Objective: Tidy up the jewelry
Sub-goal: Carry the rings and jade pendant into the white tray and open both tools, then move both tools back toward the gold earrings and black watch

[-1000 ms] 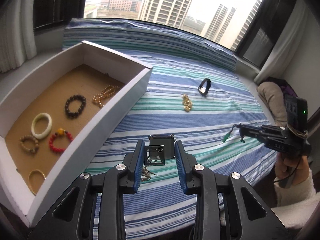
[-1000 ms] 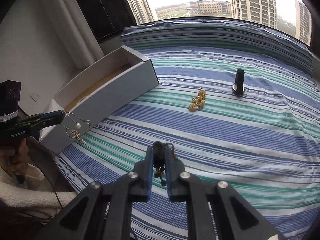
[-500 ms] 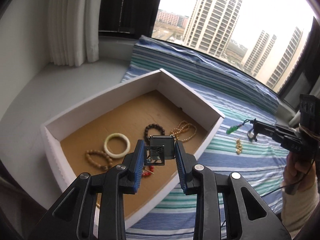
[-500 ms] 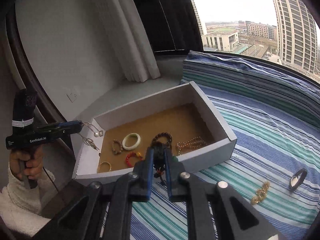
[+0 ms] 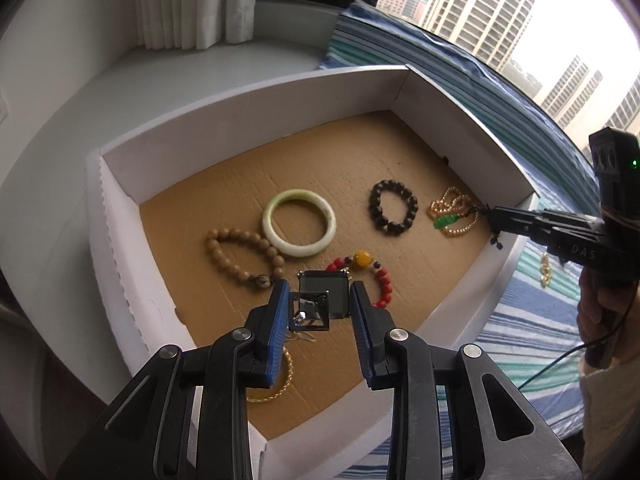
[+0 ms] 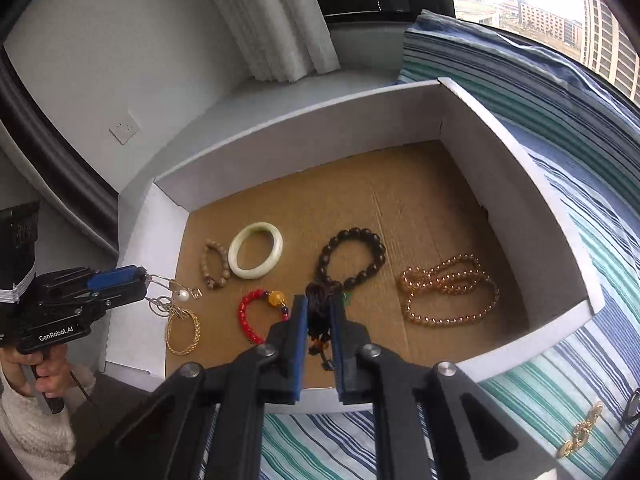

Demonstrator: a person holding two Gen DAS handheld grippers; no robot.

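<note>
A white cardboard box [image 5: 248, 92] with a brown floor holds a jade bangle [image 5: 298, 228], a dark bead bracelet [image 5: 394, 208], amber beads [image 5: 456, 208], a red bracelet [image 5: 382, 280], a tan bracelet [image 5: 244, 252] and a gold bangle [image 5: 280, 380]. My left gripper [image 5: 320, 312] hangs over the box's near left part, shut on dark square earrings [image 5: 324, 296] with wire hooks. My right gripper [image 6: 320, 316] is above the box's near wall [image 6: 540, 340]. Its jaws are opening with a dark corded pendant [image 6: 318, 300] still between the pads. The pendant's green stone [image 5: 446, 222] dangles over the amber beads.
The box sits beside a blue and green striped blanket [image 6: 580, 168]. On the blanket lie a gold chain [image 6: 580, 432] and a black loop [image 6: 632, 404]. A white sill [image 5: 168, 68] and curtain [image 5: 192, 0] lie behind the box. A person's hand [image 6: 44, 368] holds the left gripper.
Both grippers have swung from over the striped blanket to over the box, carrying their pieces and tilting downward. The right jaws stand slightly wider apart.
</note>
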